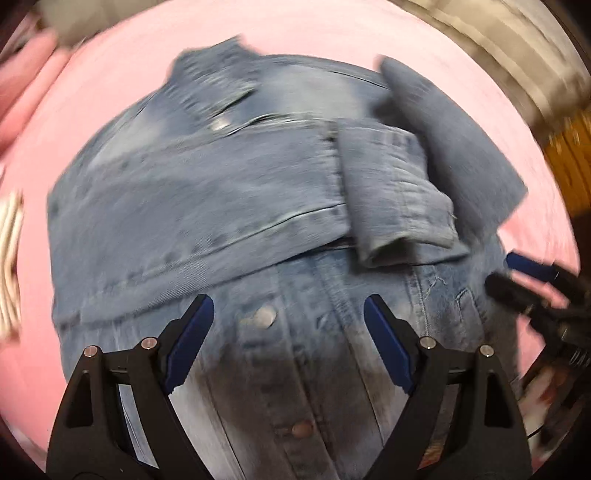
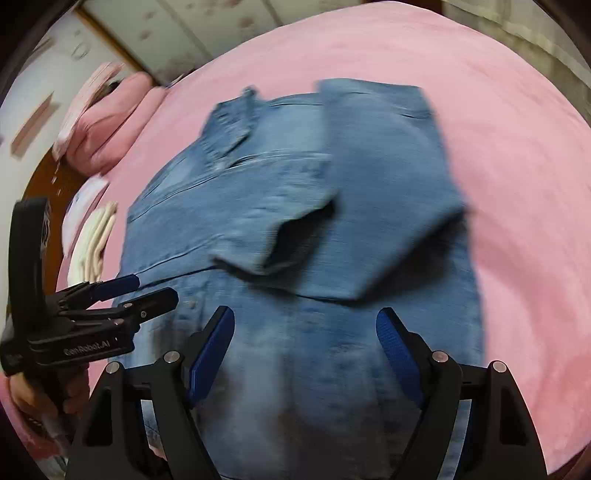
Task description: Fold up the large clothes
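A blue denim jacket (image 1: 177,221) lies buttoned-side up on the pink bed sheet (image 1: 122,88). Both sleeves are folded across its chest, and one cuff (image 1: 399,221) lies on top. My left gripper (image 1: 290,321) hangs open over the lower button strip, with only cloth below the fingers. The right gripper (image 1: 517,277) shows at the jacket's right edge. In the right wrist view my right gripper (image 2: 304,321) stands open above the jacket (image 2: 325,354), near its folded cuff (image 2: 280,236). The left gripper (image 2: 147,290), held by a hand, sits open at the jacket's left edge. Both views are blurred.
Pink pillows (image 2: 107,125) lie at the head of the bed. A stack of folded pale clothes (image 2: 92,240) sits on the sheet (image 2: 517,184) left of the jacket. A pale wardrobe or wall (image 2: 177,26) stands behind the bed.
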A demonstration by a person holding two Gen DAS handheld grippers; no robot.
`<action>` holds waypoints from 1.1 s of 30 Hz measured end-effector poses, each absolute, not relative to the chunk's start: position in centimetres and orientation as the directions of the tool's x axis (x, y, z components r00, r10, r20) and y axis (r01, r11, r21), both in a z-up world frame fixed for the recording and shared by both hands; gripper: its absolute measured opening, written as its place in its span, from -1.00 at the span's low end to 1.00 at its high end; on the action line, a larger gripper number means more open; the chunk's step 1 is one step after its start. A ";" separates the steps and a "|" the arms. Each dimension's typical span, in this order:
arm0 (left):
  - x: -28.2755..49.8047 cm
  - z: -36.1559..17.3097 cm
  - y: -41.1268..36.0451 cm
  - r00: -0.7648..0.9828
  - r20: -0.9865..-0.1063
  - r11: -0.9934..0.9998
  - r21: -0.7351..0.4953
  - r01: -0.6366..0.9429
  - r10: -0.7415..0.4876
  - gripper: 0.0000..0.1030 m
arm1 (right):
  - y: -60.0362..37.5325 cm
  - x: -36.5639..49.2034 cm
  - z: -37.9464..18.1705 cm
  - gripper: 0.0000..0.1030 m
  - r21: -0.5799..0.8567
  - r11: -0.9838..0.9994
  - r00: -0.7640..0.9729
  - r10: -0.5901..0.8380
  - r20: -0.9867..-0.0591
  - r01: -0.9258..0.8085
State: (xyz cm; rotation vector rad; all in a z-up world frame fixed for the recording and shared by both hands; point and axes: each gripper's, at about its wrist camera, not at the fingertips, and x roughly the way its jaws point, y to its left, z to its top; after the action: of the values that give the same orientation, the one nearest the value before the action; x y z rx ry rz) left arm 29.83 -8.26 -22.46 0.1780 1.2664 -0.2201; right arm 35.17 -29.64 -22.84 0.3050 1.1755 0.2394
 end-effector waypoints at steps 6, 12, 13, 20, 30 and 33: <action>29.4 -23.3 -13.5 0.425 -0.905 0.854 0.218 0.472 -0.004 0.59 | -36.4 34.4 -25.2 0.56 0.333 0.936 0.344 0.276 -0.897 0.116; 29.7 -24.1 -17.2 0.508 -0.861 0.749 0.316 0.582 -0.032 0.59 | -40.0 34.2 -26.8 0.56 0.298 0.943 0.338 0.235 -0.911 0.147; 30.1 -24.4 -17.6 0.503 -0.864 0.746 0.316 0.586 -0.030 0.59 | -40.4 34.2 -26.9 0.56 0.290 0.946 0.336 0.229 -0.913 0.143; 31.6 -24.9 -20.0 0.480 -0.872 0.739 0.263 0.621 -0.093 -0.14 | -41.9 34.6 -27.6 0.56 0.270 0.955 0.326 0.218 -0.920 0.121; 35.0 -19.5 -17.1 0.568 -0.803 0.919 0.069 0.389 -0.180 -0.85 | -43.0 36.2 -28.7 0.56 0.273 0.952 0.317 0.218 -0.923 0.140; 37.3 -17.0 -14.7 0.598 -0.774 0.949 -0.012 0.314 -0.208 -0.86 | -42.7 36.8 -29.1 0.56 0.246 0.963 0.316 0.202 -0.927 0.107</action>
State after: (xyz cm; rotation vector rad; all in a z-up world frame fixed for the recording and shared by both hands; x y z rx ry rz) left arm 37.26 -14.67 -17.02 0.1300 0.8798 -0.3037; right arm 36.76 -42.74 -29.08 0.2830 1.2524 0.0637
